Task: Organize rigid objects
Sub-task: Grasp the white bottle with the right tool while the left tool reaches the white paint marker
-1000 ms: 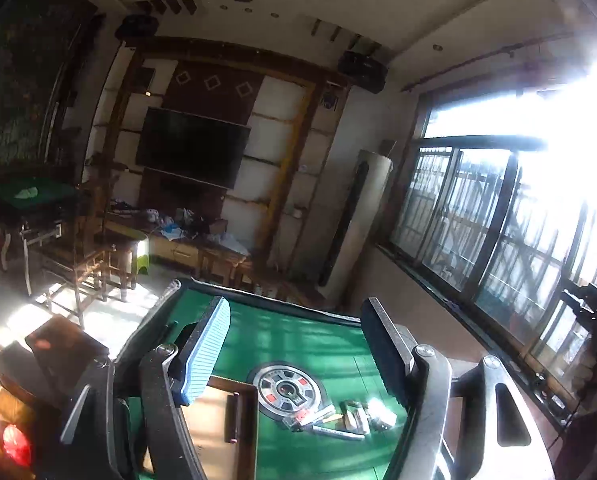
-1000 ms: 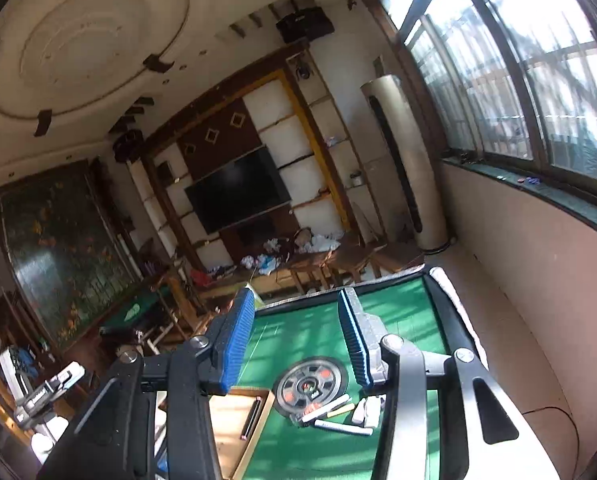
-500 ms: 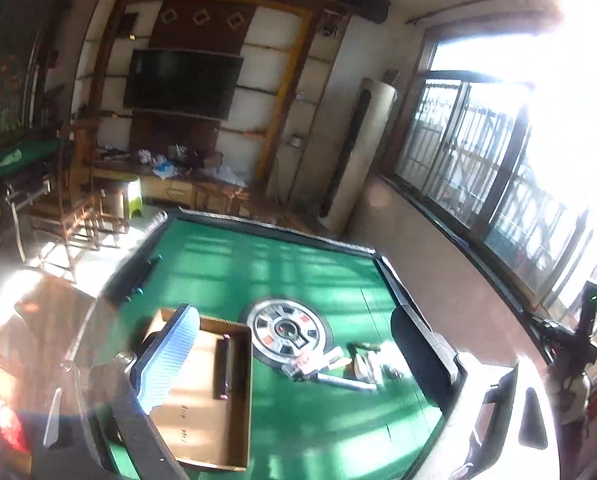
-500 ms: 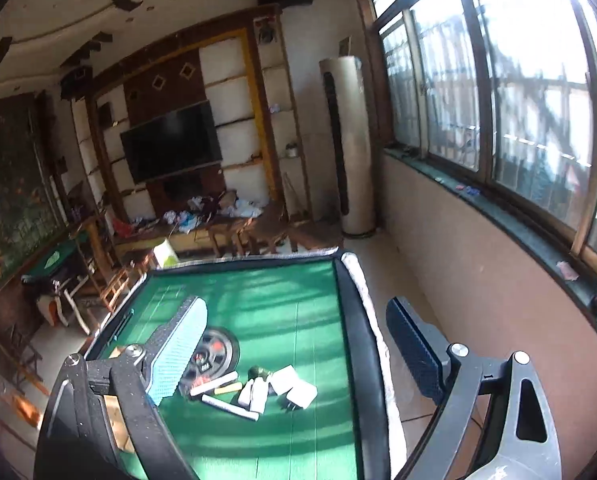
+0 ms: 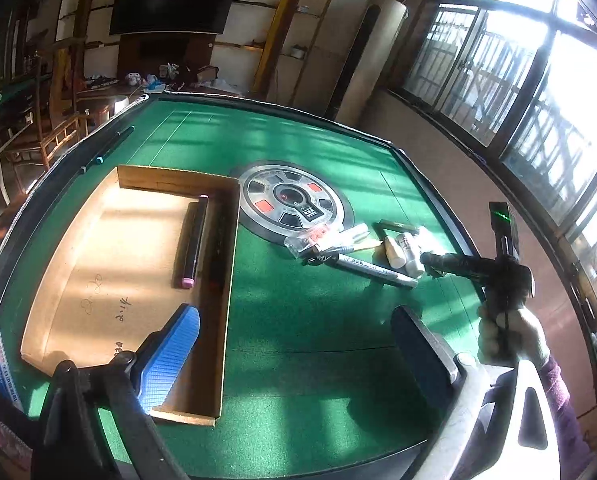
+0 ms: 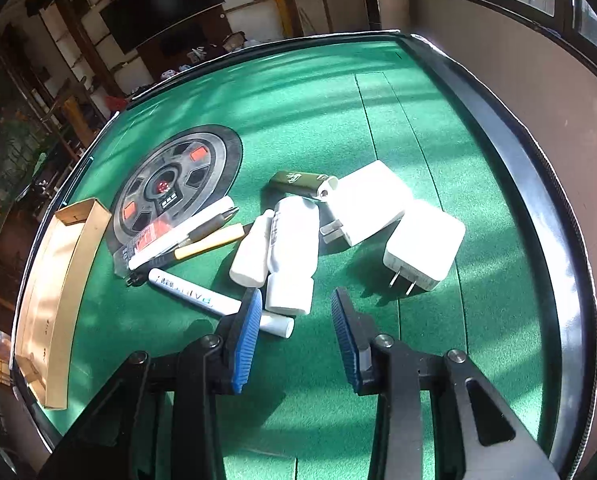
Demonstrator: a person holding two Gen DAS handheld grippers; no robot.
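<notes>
A pile of small objects lies on the green table: two white chargers [image 6: 368, 208] [image 6: 422, 246], two white bottles [image 6: 294, 240] [image 6: 252, 252], an olive tube [image 6: 298, 182], a white marker [image 6: 194, 292] and several pens [image 6: 202, 232]. My right gripper [image 6: 296, 294] hovers just before the larger bottle's near end. Its jaws are closing, and the pads press on nothing. My left gripper [image 5: 294, 344] stands wide open over bare felt, beside the cardboard tray [image 5: 78, 280]. A black marker with pink caps [image 5: 194, 240] lies in the tray. In the left wrist view the pile [image 5: 358, 248] lies ahead, with the right gripper [image 5: 432, 260] at its right edge.
A round control dial [image 6: 174, 184] sits in the table's middle, touching the pile. A raised black rim [image 6: 538, 200] borders the table. A gloved hand [image 5: 506, 336] holds the right gripper. Chairs and another table stand at the far left, windows on the right.
Both grippers dropped from facing the room to pointing down at the table. The left jaws widened. The right jaws spread wide, then narrowed, and now hang close over the pile.
</notes>
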